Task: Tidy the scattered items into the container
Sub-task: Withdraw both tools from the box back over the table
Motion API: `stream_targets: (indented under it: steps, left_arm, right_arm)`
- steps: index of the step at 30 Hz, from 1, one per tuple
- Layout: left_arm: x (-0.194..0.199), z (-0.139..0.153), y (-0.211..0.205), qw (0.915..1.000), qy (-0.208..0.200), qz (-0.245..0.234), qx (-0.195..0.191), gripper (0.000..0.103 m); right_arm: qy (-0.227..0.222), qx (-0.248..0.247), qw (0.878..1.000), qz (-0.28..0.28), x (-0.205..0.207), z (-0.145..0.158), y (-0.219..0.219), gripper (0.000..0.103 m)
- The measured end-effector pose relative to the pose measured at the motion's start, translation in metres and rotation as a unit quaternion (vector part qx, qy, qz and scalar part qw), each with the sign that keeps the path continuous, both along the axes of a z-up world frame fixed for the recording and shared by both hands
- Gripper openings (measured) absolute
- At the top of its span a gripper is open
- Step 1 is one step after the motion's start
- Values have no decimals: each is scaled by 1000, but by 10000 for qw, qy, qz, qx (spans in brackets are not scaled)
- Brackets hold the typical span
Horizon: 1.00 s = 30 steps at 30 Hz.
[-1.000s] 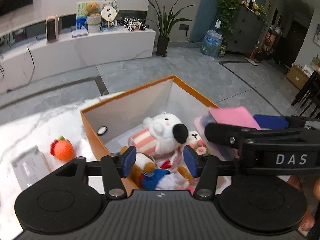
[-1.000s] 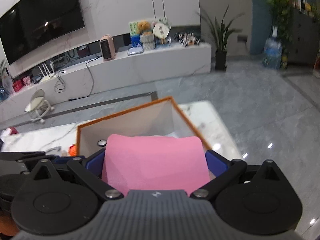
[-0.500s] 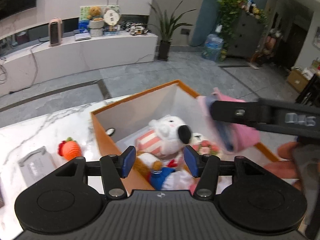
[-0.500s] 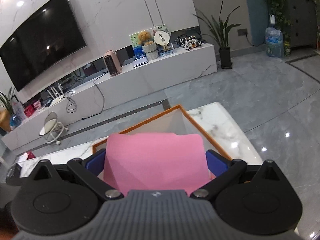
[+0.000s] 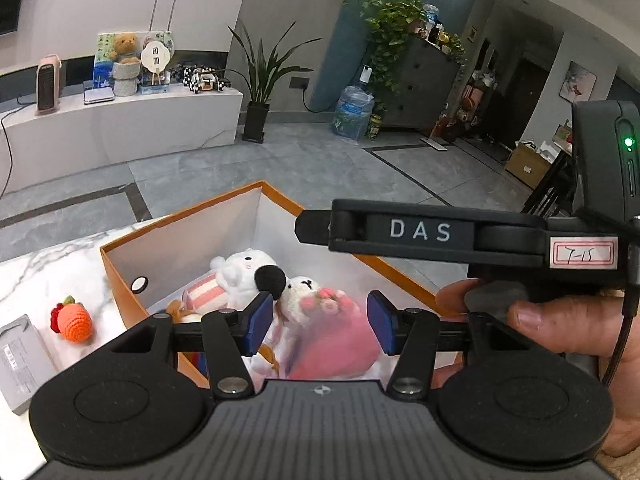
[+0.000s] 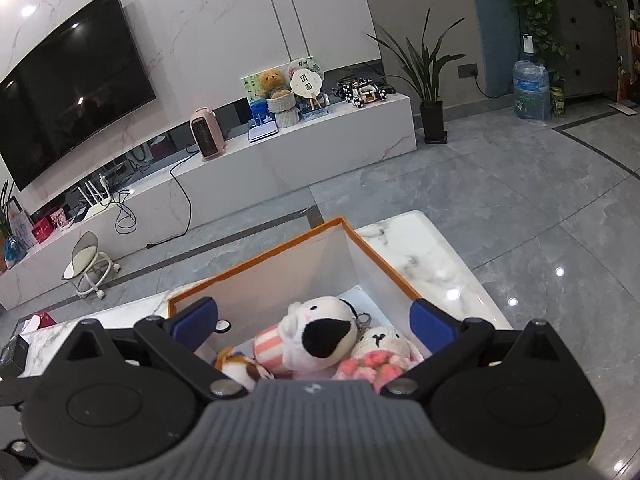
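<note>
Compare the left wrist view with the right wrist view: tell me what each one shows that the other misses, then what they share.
Only the left wrist view shows the knitted carrot and a grey box lying on the marble table outside the orange box, the pink item dropped inside, and a hand holding the right gripper. Only the right wrist view shows that gripper's jaws open and empty, plus the television. Both show the white plush dog, the small white bear with pink flowers and the striped toy in the box.
</note>
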State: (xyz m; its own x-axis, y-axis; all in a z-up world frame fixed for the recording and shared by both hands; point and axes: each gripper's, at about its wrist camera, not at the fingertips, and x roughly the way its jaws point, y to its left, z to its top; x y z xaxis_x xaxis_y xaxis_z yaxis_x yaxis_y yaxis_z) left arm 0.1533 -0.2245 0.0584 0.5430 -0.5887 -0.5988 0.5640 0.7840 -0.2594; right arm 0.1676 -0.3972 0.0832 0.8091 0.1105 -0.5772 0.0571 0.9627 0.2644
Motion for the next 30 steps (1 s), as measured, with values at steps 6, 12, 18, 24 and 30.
stream_targets:
  steps: [6, 12, 18, 24, 30]
  left_arm:
    - [6, -1, 19, 9993, -28, 355, 98, 61]
    - [6, -3, 53, 9973, 26, 710, 208, 62]
    - [4, 2, 94, 9941, -4, 1057, 241, 62]
    - [1, 7, 136, 9894, -35, 1415, 311, 73]
    - [-5, 3, 174, 9853, -2, 1671, 363, 78]
  right_arm:
    - [-20, -132, 9999, 82, 0, 0, 3, 103]
    - [-36, -312, 9993, 180, 3, 1, 19, 103]
    - [-110, -366, 9989, 271, 8, 6, 43, 103]
    - [-235, -487, 9973, 488, 15, 10, 81, 103]
    - [-320, -588, 9951, 726, 21, 11, 116, 103]
